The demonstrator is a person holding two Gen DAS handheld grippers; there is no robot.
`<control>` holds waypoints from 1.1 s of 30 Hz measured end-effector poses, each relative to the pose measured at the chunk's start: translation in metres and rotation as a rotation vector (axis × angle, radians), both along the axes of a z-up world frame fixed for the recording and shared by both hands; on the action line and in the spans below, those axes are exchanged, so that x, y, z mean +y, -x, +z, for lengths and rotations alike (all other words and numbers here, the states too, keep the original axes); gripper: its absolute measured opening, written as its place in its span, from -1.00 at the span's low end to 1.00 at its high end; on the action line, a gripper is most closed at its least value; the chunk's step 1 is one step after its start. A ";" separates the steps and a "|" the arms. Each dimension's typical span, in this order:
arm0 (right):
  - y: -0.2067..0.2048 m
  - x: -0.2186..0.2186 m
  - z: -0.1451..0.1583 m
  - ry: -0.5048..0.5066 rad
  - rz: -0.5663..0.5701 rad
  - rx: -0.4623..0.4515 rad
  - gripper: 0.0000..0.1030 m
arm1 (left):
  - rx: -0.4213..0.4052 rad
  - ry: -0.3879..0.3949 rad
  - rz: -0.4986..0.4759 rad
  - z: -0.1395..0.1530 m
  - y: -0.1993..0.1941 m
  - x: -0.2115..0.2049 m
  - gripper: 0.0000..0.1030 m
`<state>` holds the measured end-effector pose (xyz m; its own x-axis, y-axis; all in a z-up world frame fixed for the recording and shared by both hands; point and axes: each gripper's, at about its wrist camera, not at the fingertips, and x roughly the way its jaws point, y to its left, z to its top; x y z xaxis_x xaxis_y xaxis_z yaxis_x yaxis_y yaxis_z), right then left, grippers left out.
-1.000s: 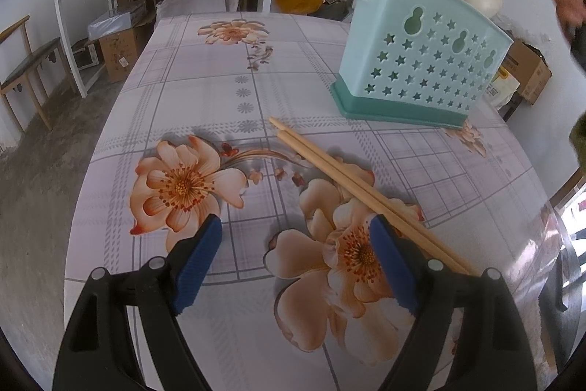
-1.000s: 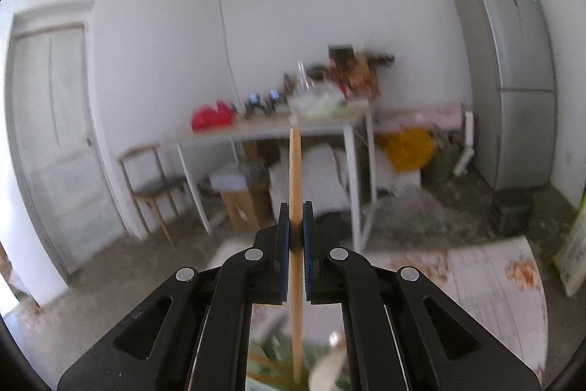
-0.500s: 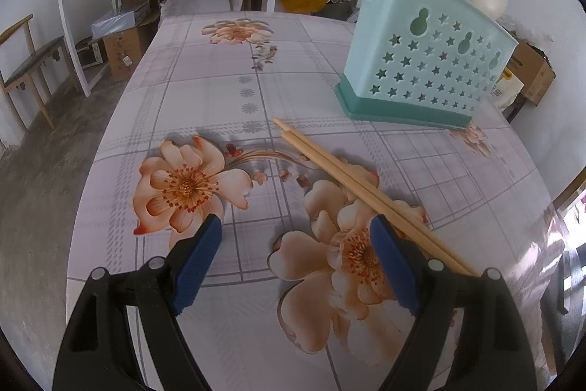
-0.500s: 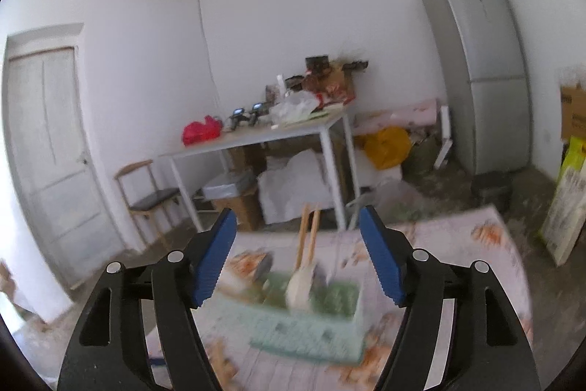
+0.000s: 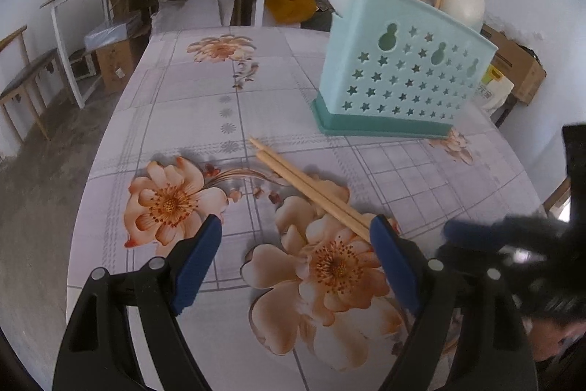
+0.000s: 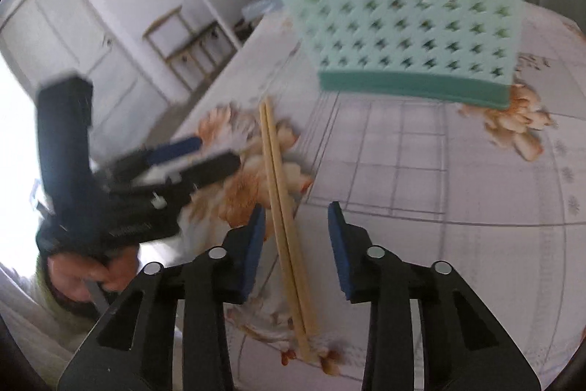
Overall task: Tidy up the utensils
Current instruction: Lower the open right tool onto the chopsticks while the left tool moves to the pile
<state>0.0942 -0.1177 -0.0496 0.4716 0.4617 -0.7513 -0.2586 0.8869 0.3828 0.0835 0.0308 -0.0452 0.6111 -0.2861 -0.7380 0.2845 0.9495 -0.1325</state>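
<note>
Right hand-held gripper (image 6: pixel 295 217) closing, still unclamped, astride two chopsticks (image 6: pixel 282 207), lying flat, tips toward caddy (image 6: pixel 399 10).

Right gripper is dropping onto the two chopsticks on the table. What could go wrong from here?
1. The chopsticks lie touching side by side between the right gripper's closing fingers; it may pinch both, or one may roll away.
2. The left gripper hovers open close beside them, so the two could bump.
3. The holder already holds chopsticks and spoons; insertion might snag.
</note>
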 end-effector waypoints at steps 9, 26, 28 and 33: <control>-0.012 0.008 -0.005 0.044 0.053 0.010 -0.73 | 0.016 0.020 0.002 0.001 0.003 0.008 0.37; -0.016 -0.022 -0.018 -0.101 -0.083 0.132 -0.89 | 0.044 0.040 -0.129 -0.003 0.011 -0.022 0.32; -0.014 -0.025 -0.018 -0.113 -0.092 0.144 -0.91 | 0.045 0.039 -0.133 -0.004 0.011 -0.024 0.32; -0.005 -0.020 -0.010 0.009 -0.120 0.094 -0.91 | 0.045 0.028 -0.149 -0.005 0.011 -0.032 0.31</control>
